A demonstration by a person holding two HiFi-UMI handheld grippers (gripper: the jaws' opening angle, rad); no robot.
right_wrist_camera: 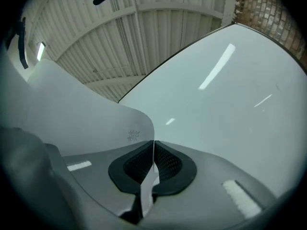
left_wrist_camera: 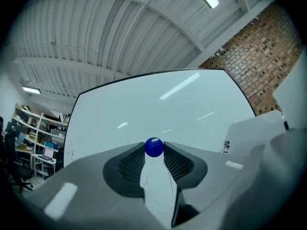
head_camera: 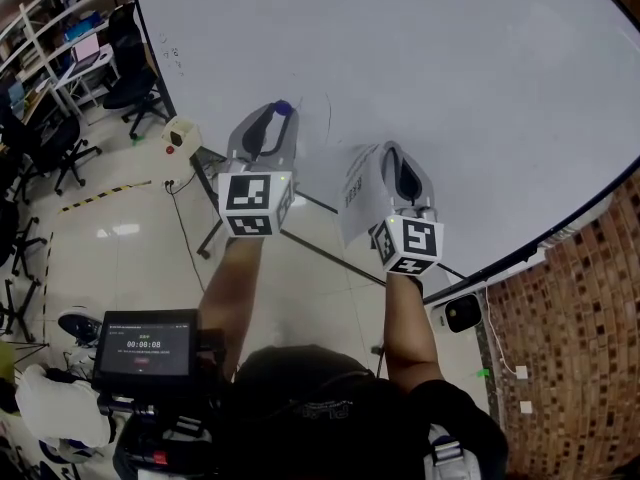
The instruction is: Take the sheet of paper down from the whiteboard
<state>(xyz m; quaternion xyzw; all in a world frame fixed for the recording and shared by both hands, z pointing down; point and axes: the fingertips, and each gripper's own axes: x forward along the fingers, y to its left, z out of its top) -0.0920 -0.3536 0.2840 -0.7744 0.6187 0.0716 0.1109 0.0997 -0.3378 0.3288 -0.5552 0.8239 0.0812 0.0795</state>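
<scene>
One whiteboard (head_camera: 430, 78) fills the background, with one sheet of paper (head_camera: 357, 196) held in front of it (print on its face), its edge clamped in the right gripper (right_wrist_camera: 153, 150), while the left gripper (head_camera: 277, 118), second of two, pinches one blue ball magnet (left_wrist_camera: 154, 147).

Blue magnet (left_wrist_camera: 153, 147), white paper (right_wrist_camera: 72, 114) (black print, seemingly)

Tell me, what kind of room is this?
Probably an office or lab workroom: there's a large white whiteboard, black swivel office chairs, and white metal shelves full of things.
</scene>
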